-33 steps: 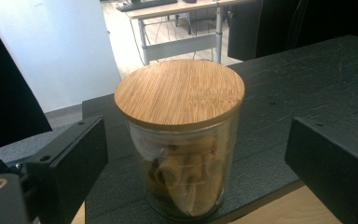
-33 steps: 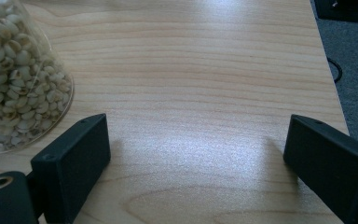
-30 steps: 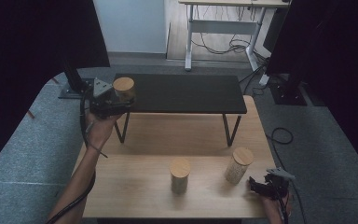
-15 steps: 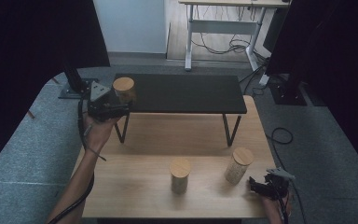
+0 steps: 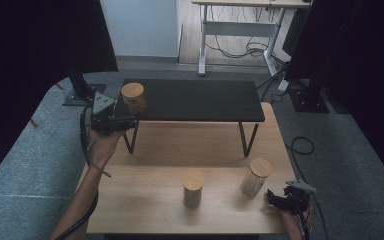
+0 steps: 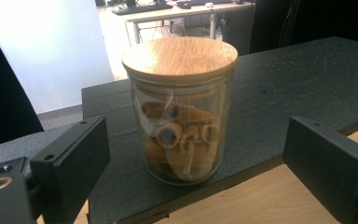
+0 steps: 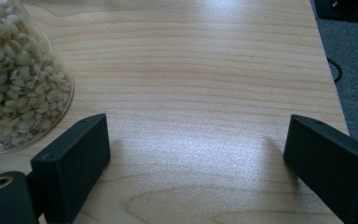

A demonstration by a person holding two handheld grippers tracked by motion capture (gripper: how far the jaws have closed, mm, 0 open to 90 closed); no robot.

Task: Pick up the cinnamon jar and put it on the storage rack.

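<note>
A: Here, left tongs [image 6: 182, 154] stand open around the pasta jar [image 6: 181, 109] on the black shelf's [image 5: 195, 100] near-left corner.

B: Release or grasp, likely. Right tongs [image 7: 191, 154], open and empty, rest near the bean jar [image 7: 14, 79]; next probably calls for closing there.

jar [image 6: 180, 109] | glass, wooden lid; upright | shelf's [image 6: 307, 79] front-left corner

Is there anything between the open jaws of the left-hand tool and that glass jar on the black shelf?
Nothing: the left gripper view shows bare black shelf between the open left gripper and the pasta jar, which stands ahead of the jaws, untouched.
</note>
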